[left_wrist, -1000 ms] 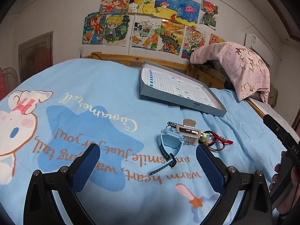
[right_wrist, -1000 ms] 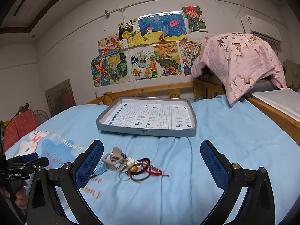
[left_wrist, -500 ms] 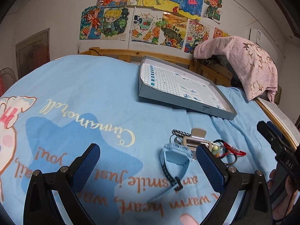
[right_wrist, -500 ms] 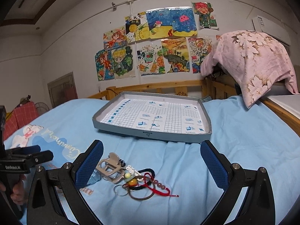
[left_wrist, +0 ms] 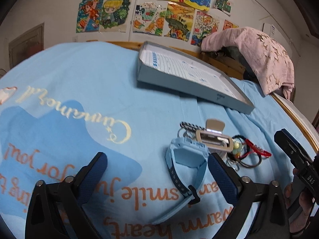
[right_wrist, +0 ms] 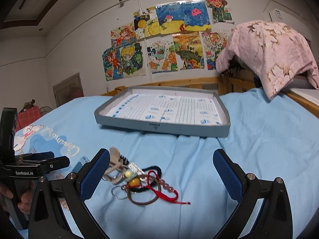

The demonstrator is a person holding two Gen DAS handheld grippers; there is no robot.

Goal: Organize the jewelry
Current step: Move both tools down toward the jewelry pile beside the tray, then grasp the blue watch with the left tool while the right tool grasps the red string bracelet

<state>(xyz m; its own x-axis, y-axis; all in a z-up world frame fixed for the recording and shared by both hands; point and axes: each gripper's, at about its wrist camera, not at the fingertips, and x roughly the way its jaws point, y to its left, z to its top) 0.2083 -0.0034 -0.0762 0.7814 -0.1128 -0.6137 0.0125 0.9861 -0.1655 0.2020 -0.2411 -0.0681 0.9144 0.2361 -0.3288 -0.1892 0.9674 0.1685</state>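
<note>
A pile of jewelry lies on the blue bedsheet. In the left wrist view a light blue watch (left_wrist: 187,159) lies between the fingers of my left gripper (left_wrist: 157,177), close to the right finger (left_wrist: 223,177). The jaws are closing and the pads are clear of the watch. Behind it lie a beige hair clip (left_wrist: 214,139) and a red cord bracelet (left_wrist: 257,149). My right gripper (right_wrist: 161,173) stands wide open over the pile, with the clip (right_wrist: 115,169), a yellow bead (right_wrist: 133,182), a brown bangle (right_wrist: 143,200) and the red bracelet (right_wrist: 165,195) between its fingers, untouched.
A grey tray (right_wrist: 159,126) lined with grid paper sits farther back on the bed, also in the left wrist view as the tray (left_wrist: 179,87). A pink cloth (right_wrist: 269,55) hangs over the wooden rail at right. A person's hand (left_wrist: 303,203) holds the right gripper's handle.
Both grippers have come down and forward toward the pile. The watch now lies between the left fingers, whose gap has narrowed slightly. The jewelry has not moved.
</note>
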